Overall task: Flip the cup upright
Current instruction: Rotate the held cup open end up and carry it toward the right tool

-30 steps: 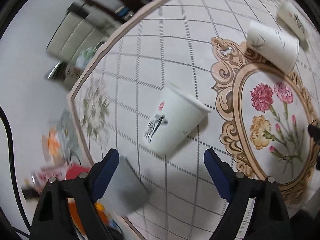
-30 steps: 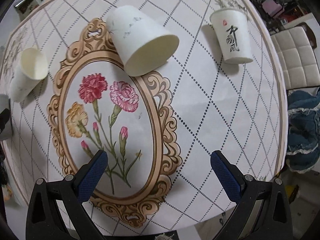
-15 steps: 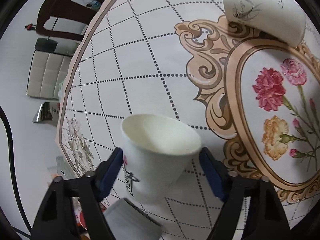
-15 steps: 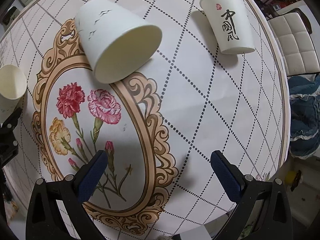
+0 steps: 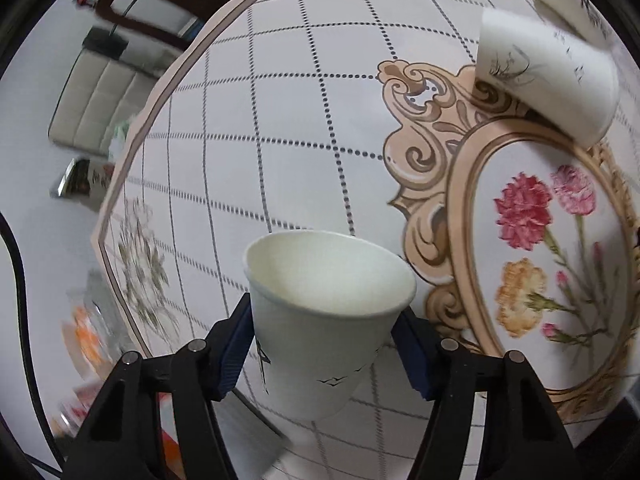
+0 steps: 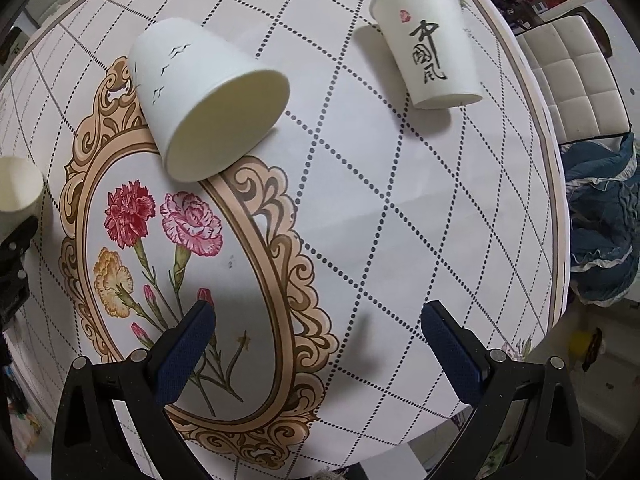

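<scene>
far cup (image 5: 576,4) blurred, cut off

Layout on the table (image 6: 400,240). Held cup (image 5: 324,320): between the left tongs' fingers (image 5: 234,344), mouth up. Tipped cup (image 6: 204,104): ahead and left of the right tongs (image 6: 318,344), on its side. Third cup (image 6: 430,40): ahead and right of them, mouth up.

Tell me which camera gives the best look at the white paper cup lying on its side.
Right wrist view: the white paper cup lying on its side shows whole, with its open mouth and bird print. The left wrist view catches it only at the upper right edge, blurred, side wall only.
</scene>
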Tool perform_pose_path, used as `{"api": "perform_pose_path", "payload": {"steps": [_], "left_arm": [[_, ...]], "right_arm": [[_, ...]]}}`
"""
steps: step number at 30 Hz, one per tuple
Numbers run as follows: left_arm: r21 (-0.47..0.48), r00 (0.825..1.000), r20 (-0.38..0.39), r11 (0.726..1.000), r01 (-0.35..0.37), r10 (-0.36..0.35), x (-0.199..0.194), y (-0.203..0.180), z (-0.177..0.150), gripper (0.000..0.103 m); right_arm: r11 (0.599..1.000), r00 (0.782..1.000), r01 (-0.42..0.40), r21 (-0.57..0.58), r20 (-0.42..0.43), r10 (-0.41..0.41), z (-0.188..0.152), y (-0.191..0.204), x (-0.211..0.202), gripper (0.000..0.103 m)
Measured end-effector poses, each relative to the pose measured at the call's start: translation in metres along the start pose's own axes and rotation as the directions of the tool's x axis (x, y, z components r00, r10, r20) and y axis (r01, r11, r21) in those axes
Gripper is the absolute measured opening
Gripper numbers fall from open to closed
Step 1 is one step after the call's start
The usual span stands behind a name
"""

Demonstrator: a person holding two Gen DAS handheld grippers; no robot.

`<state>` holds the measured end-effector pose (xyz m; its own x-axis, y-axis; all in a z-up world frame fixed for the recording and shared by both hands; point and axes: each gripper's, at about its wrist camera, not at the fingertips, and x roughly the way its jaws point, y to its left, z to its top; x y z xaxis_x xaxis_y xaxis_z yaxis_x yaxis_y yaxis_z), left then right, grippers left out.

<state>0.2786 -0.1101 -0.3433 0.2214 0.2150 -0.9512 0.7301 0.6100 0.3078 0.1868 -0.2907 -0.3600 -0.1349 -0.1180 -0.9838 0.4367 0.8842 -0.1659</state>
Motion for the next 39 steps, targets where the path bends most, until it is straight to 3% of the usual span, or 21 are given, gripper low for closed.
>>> {"api": "perform_pose_path", "payload": {"steps": [5,10,13,15,19,20,21,27,29,34,39], "left_arm": [[-0.139,0.997,-0.027,0.988,0.070,-0.074,-0.023,0.002,-0.024,0.063],[-0.303,0.982,-0.065,0.941,0.149,-0.176,-0.034,-0.007,-0.054,0.063],[-0.441,0.960,-0.070,0.872,0.214,-0.271,-0.036,-0.016,-0.076,0.063],[-0.527,0.938,-0.061,0.809,0.260,-0.341,-0.034,-0.022,-0.087,0.063],[-0.689,0.875,-0.012,0.638,0.343,-0.483,-0.023,-0.031,-0.109,0.063],[-0.726,0.855,0.009,0.584,0.363,-0.519,-0.019,-0.035,-0.114,0.063],[-0.745,0.843,0.025,0.552,0.374,-0.538,-0.016,-0.039,-0.117,0.063],[-0.810,0.818,0.063,0.449,0.376,-0.571,0.005,-0.053,-0.123,0.063],[-0.813,0.825,0.062,0.451,0.368,-0.562,0.010,-0.058,-0.121,0.063],[-0.776,0.858,0.018,0.534,0.336,-0.514,0.002,-0.077,-0.096,0.065],[-0.742,0.866,-0.012,0.585,0.327,-0.499,0.006,-0.084,-0.085,0.065]], "right_arm": [[1.000,1.000,-0.008,0.004,0.015,0.008,-0.013,-0.008,-0.005,0.103],[0.999,0.999,0.016,-0.040,0.040,-0.014,-0.031,-0.015,-0.013,0.103],[0.998,0.999,0.020,-0.060,0.038,-0.018,-0.039,-0.026,-0.011,0.103],[0.996,0.999,0.025,-0.082,0.034,-0.023,-0.048,-0.037,-0.006,0.103],[0.993,0.999,0.038,-0.109,0.029,-0.035,-0.055,-0.055,0.004,0.103],[0.994,0.999,0.038,-0.107,0.026,-0.036,-0.056,-0.064,0.007,0.103],[0.994,0.999,0.037,-0.104,0.024,-0.035,-0.057,-0.066,0.010,0.103],[0.995,0.999,0.041,-0.089,0.021,-0.040,-0.061,-0.095,0.024,0.103],[0.995,0.999,0.044,-0.085,0.021,-0.042,-0.061,-0.104,0.029,0.103],[0.996,0.999,0.048,-0.079,0.021,-0.047,-0.063,-0.114,0.034,0.103],[0.996,0.999,0.047,-0.076,0.017,-0.046,-0.063,-0.132,0.047,0.103]]}}
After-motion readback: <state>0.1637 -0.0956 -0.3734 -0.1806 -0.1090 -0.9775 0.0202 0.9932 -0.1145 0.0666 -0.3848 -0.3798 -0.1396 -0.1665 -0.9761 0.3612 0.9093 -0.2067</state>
